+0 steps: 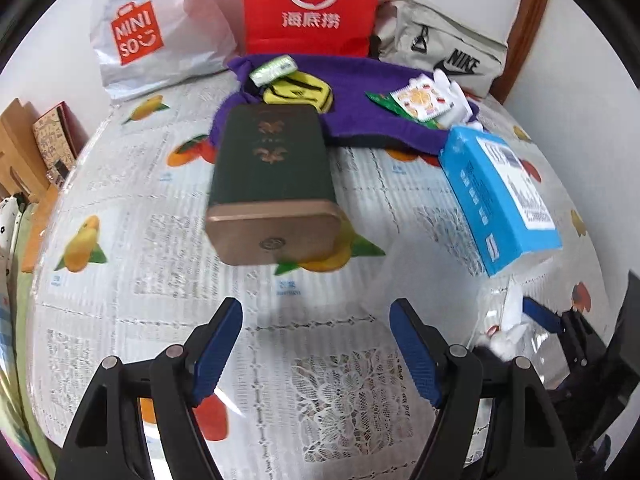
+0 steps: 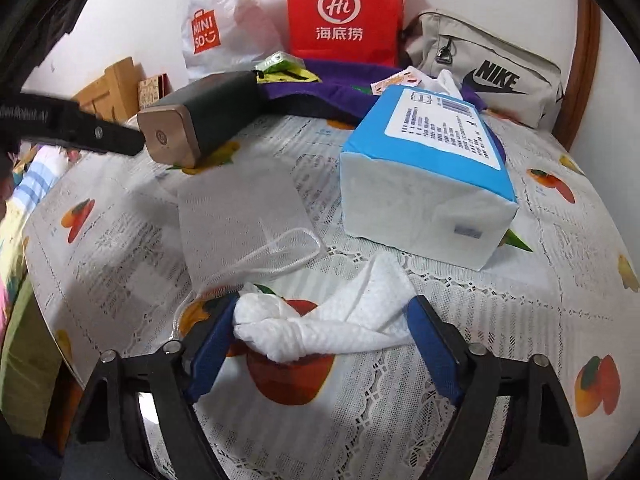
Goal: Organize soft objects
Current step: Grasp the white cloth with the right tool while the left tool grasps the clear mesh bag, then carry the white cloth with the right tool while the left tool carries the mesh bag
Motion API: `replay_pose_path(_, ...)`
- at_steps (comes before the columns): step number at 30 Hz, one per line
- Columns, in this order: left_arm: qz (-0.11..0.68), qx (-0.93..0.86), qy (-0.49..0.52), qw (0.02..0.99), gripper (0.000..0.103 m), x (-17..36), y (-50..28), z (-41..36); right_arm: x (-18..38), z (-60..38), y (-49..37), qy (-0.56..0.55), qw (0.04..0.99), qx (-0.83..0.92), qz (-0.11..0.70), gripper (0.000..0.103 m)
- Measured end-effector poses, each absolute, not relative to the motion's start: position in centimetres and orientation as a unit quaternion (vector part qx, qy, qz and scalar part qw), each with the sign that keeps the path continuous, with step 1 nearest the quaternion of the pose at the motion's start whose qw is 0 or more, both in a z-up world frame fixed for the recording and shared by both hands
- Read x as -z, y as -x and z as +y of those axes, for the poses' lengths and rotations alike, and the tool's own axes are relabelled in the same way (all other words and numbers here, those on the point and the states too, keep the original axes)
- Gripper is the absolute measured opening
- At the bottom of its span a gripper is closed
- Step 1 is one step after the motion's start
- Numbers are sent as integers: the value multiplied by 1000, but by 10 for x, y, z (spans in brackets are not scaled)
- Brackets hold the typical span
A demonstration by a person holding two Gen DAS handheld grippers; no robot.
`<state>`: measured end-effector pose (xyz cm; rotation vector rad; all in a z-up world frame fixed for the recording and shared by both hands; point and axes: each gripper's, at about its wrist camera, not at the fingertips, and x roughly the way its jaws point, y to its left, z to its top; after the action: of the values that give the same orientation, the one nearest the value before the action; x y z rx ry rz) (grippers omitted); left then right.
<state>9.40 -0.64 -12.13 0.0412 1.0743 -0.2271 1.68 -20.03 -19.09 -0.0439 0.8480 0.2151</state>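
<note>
- Your right gripper (image 2: pixel 320 344) stands wide apart with the white cloth (image 2: pixel 320 320) lying between its pads; the cloth's bunched end touches the left pad, but the pads do not press on it, so nothing is held.
- The cloth rests crumpled on the worktop (image 2: pixel 500 320), on its fruit-print cover, just in front of the tissue pack (image 2: pixel 428 184).
- A clear mesh pouch (image 2: pixel 240 216) lies flat just beyond the cloth, to its left, with its drawstring loop trailing toward the gripper.
- Your left gripper (image 1: pixel 316 344) is also wide apart and holds nothing; only the bare cover lies between its pads.
- From the left view, the cloth (image 1: pixel 508 332) sits well off to the right, beside your right gripper's blue pad.
- A dark green tin (image 1: pixel 272 176) lies on its side ahead of the left gripper, its copper lid facing you.
- Behind it a purple cloth (image 1: pixel 360 120) carries a yellow pouch (image 1: pixel 300 92), a green packet (image 1: pixel 272 68) and a printed sachet (image 1: pixel 420 102).
- Along the wall stand a white bag (image 1: pixel 160 40), a red bag (image 1: pixel 312 8) and a grey bag (image 1: pixel 440 52); you cannot tell what is inside them.
</note>
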Motion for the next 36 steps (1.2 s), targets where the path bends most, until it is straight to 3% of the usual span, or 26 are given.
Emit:
replay_pose_path(4,517,134,-14,845,75,135,-92,-18,189,-202,-18,26,907,-105,408,58)
replay_pose_path(6,516,151,-15,843,75,141,-92,-25,188,-203,-16,30,906,-108,407,39)
replay_pose_path(9,514,172,-21,840,75,148,-92,-38,187,-206,-14,37,903,-117,411,30)
replay_pose_path(12,516,190,-25,835,77,154,-96,-51,187,-215,-10,34,902,-112,415,30)
replay_pose_path(16,510,216,-42,832,89,160,-99,-68,188,-231,-7,27,901,-99,420,30)
replay_pose_path(17,512,225,-44,828,96,161,-100,-72,188,-235,-6,26,901,-97,421,30)
replay_pose_path(20,503,233,-61,830,102,164,-98,-80,189,-250,-7,17,901,-87,424,30)
replay_pose_path(28,470,225,-125,844,103,172,-92,-98,190,-269,-14,-11,902,-69,426,30)
replay_pose_path(31,457,222,-126,852,84,169,-88,-96,190,-262,-14,3,904,-65,422,30)
replay_pose_path(36,448,209,-110,862,31,161,-84,-79,189,-250,-15,3,904,-78,420,30)
